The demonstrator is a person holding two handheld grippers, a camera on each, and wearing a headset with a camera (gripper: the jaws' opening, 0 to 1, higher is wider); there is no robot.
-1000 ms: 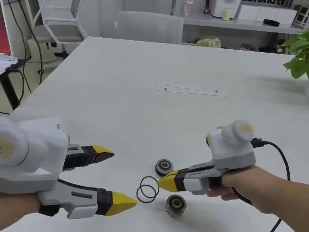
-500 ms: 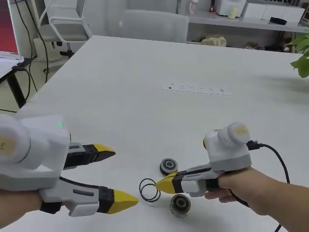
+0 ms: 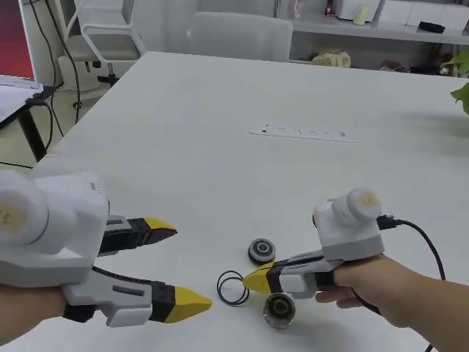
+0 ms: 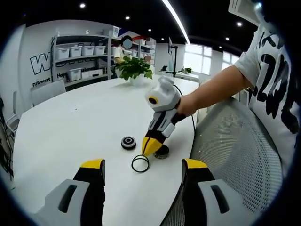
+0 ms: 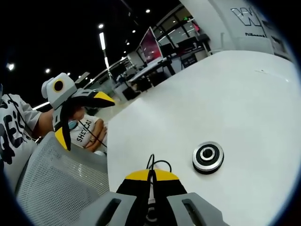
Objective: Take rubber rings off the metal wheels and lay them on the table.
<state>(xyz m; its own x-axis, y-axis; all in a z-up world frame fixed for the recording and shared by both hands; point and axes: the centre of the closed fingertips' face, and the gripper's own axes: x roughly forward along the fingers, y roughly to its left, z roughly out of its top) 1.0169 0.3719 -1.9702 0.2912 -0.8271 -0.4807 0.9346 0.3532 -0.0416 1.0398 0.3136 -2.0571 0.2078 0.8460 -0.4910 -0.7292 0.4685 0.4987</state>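
Note:
Two thin black rubber rings [image 3: 232, 288] lie overlapped on the white table [image 3: 220, 147]. One metal wheel [image 3: 261, 251] sits just behind them and a second wheel [image 3: 279, 309] lies beside them, under my right gripper. My right gripper [image 3: 249, 279] is shut, its yellow tip on the rings' right edge. In the right gripper view a black ring strand [image 5: 160, 164] runs out from between the shut jaws of the right gripper [image 5: 150, 175], with a wheel [image 5: 208, 157] to the right. My left gripper [image 3: 174, 264] hovers open to the left of the rings. In the left gripper view a ring [image 4: 140, 164] lies ahead.
A white power strip [image 3: 303, 133] lies flat further back on the table. A black cable [image 3: 421, 235] trails from the right gripper. Chairs [image 3: 227, 33] stand at the far edge. A mesh chair back [image 4: 225, 155] is close on the near side.
The camera has shifted a little. The right gripper's tip has edged slightly left onto the rings. The left gripper holds its open pose.

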